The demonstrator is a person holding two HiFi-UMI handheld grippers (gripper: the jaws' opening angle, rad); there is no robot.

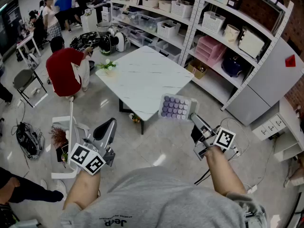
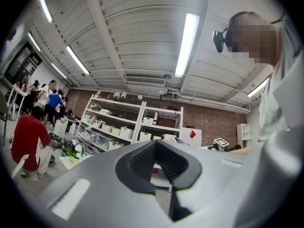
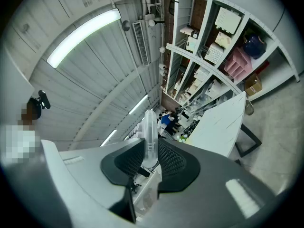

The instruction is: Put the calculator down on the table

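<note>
The calculator [image 1: 175, 107], white with rows of purple keys, hangs in the air just past the near corner of the white marble table [image 1: 142, 75]. My right gripper [image 1: 194, 119] is shut on its edge. In the right gripper view the calculator [image 3: 149, 136] shows edge-on as a thin clear slab between the dark ribbed pads [image 3: 172, 161], with the table [image 3: 218, 127] off to the right. My left gripper [image 1: 108, 129] is low at the left over the floor, its jaws closed together with nothing held. In the left gripper view its pads [image 2: 142, 161] meet, pointing toward the shelves.
White shelving [image 1: 199, 13] with baskets and boxes runs behind the table. A small plant [image 1: 106, 65] sits at the table's left corner. A person in a red shirt [image 1: 66, 70] crouches to the left. A white stand [image 1: 66, 151] is by my left gripper.
</note>
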